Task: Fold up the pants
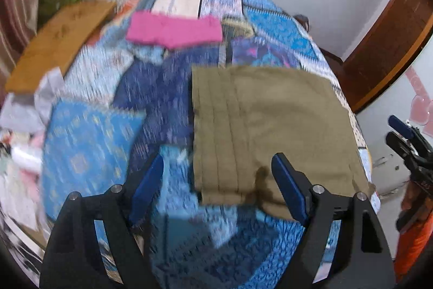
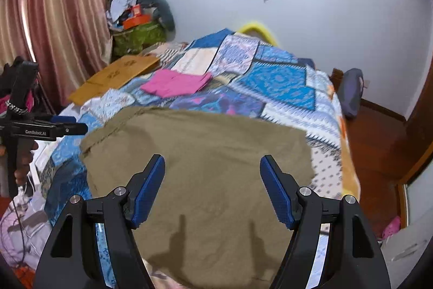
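both sets of jaws spread, nothing between the pads: left gripper point(image 1: 217, 180) hangs over the pants' left near corner, right gripper point(image 2: 212, 183) hangs over the middle of the cloth, only its finger shadows fall on it. pants point(image 2: 200, 153) are olive-brown, lying flat as a squarish packet on the patchwork quilt point(image 2: 281, 88), near edge of the bed; stacked parallel edges point(image 1: 216, 126) run down the left side in the left view, so I read it as already folded over a few layers. handling guess: soft woven cloth, light, zero stiffness, will drape and sag as soon as one corner lifts; layers can slide over each other and the packet can open. quilt underneath is soft too, so a deep pinch risks grabbing quilt along with the pants. best hold: pinch all layers together at the stacked left edge or at the two near corners, one gripper each, lift level and keep tension between them. a mid-panel pinch just makes a tent, avoid. further out: pink folded cloth point(image 2: 177, 83) and a brown board point(image 2: 116, 75) well apart toward the far side, not in the way
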The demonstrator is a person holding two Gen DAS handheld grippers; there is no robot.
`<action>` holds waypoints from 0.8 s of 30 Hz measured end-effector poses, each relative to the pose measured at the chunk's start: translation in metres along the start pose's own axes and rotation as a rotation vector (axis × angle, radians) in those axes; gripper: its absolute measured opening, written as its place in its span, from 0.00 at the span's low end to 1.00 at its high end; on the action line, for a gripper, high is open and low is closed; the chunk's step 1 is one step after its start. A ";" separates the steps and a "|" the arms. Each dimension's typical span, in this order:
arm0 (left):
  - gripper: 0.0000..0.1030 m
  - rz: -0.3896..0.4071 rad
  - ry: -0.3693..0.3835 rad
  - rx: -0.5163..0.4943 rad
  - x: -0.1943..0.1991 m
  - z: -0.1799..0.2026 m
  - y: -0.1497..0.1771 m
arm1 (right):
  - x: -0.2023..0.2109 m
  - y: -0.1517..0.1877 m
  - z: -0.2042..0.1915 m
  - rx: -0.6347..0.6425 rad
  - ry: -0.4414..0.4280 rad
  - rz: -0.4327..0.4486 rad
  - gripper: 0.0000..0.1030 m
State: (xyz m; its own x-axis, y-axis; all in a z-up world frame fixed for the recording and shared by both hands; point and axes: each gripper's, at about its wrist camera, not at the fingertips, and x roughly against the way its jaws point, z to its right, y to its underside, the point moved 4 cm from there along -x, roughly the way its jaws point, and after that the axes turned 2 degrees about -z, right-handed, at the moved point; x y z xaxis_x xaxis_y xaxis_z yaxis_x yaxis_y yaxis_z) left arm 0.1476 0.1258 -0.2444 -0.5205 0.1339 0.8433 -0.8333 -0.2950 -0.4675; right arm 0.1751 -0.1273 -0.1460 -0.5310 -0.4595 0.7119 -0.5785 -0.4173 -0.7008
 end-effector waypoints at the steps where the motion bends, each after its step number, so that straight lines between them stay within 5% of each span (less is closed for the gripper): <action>1: 0.80 -0.016 0.015 0.011 -0.003 -0.001 0.005 | -0.007 0.003 -0.003 -0.002 -0.005 -0.014 0.67; 15: 0.80 -0.137 0.278 0.136 -0.016 0.011 0.034 | -0.064 0.050 -0.021 -0.017 -0.032 -0.146 0.67; 24: 0.82 -0.121 0.295 0.216 -0.031 0.019 0.015 | -0.060 0.056 -0.025 -0.001 -0.048 -0.134 0.67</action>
State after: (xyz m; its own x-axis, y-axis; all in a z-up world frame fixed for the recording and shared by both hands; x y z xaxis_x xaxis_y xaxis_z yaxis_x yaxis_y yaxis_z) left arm 0.1545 0.0993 -0.2730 -0.4780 0.4371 0.7619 -0.8501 -0.4486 -0.2759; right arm 0.1595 -0.1036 -0.2267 -0.4187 -0.4368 0.7961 -0.6428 -0.4768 -0.5996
